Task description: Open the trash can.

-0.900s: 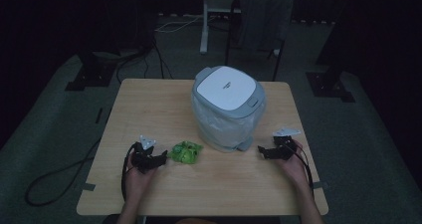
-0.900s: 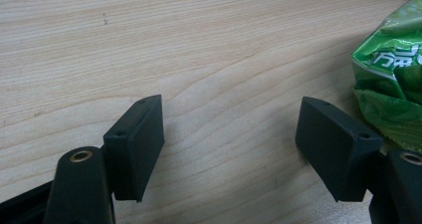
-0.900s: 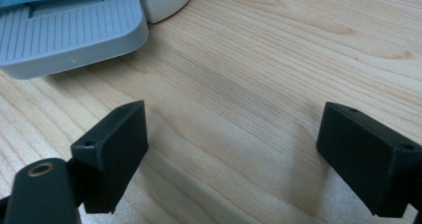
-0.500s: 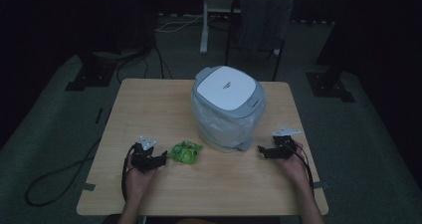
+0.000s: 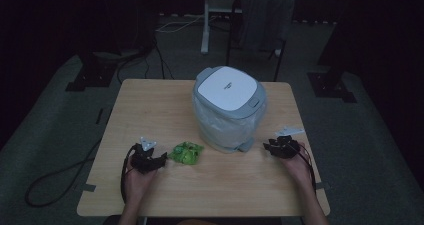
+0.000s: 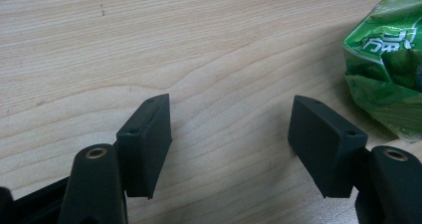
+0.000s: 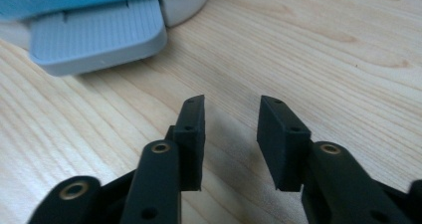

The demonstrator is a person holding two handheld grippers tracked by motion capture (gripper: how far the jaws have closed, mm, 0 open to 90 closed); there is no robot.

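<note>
A: Quick pass. Left gripper?
B: Low on the table, near its front edge, in the person's left hand. Jaws apart, nothing between them, bare wood in the gap.
A: Green packet?
B: Crumpled, lying flat on the table just beside the left gripper, toward the bin. In the left gripper view the packet sits off by the right jaw, outside the gap, not touched.
A: Right gripper?
B: Also low on the table, on the other side of the bin, held by the right hand. Jaws parted, a narrower gap than the left, empty.
A: What does it face?
B: In the right gripper view the jaws point at the bin's foot pedal, grey and ribbed, resting on the wood. Apart from it, no contact.
A: The bin itself?
B: Upright near the middle of the table, white lid closed, a pale bag wrapped around the body. Pedal sticks out at the base toward the right gripper.
A: Packet versus bin?
B: Near its base, on the left side, not touching as far as I can tell.
A: Background?
B: Dark room, a chair behind the table, cables on the floor.
</note>
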